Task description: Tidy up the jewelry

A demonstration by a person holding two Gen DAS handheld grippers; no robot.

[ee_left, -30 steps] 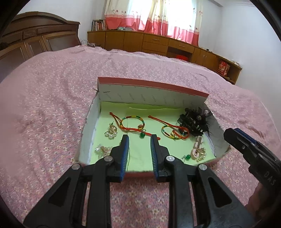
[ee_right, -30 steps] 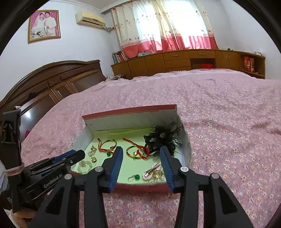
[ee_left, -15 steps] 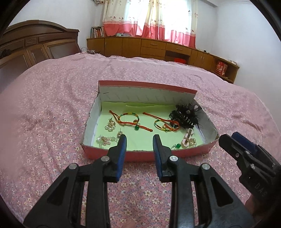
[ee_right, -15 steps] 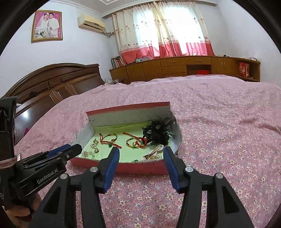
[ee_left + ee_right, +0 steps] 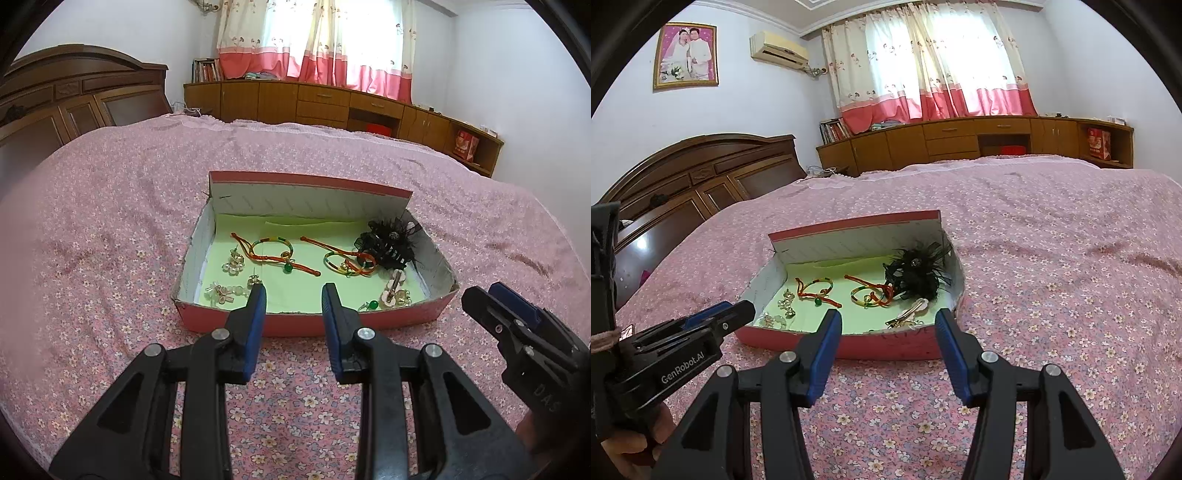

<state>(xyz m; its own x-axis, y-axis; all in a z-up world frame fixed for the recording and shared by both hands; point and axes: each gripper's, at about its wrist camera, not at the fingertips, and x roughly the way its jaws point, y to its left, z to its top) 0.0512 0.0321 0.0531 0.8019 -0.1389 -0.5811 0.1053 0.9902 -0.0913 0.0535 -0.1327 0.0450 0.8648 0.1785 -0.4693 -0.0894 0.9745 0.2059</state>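
Observation:
A shallow pink box (image 5: 295,325) with a green lining lies on the bed. Inside are two braided red-and-green bracelets (image 5: 271,247) (image 5: 345,264), a black feathered hair clip (image 5: 391,242), pearl earrings (image 5: 232,262), a flowered hairpin (image 5: 395,291) and a green bead earring (image 5: 373,304). My left gripper (image 5: 292,291) hovers open and empty just short of the box's near wall. My right gripper (image 5: 888,314) is also open and empty, in front of the box (image 5: 886,345), below the hair clip (image 5: 919,273).
A pink flowered bedspread (image 5: 110,240) covers the bed all around the box. A dark wooden headboard (image 5: 701,177) stands at the left. Low wooden cabinets (image 5: 960,144) run under the curtained window at the back.
Both grippers have drawn back from over the box to just in front of its near wall. Their jaws stand a little wider. The jewelry has not moved.

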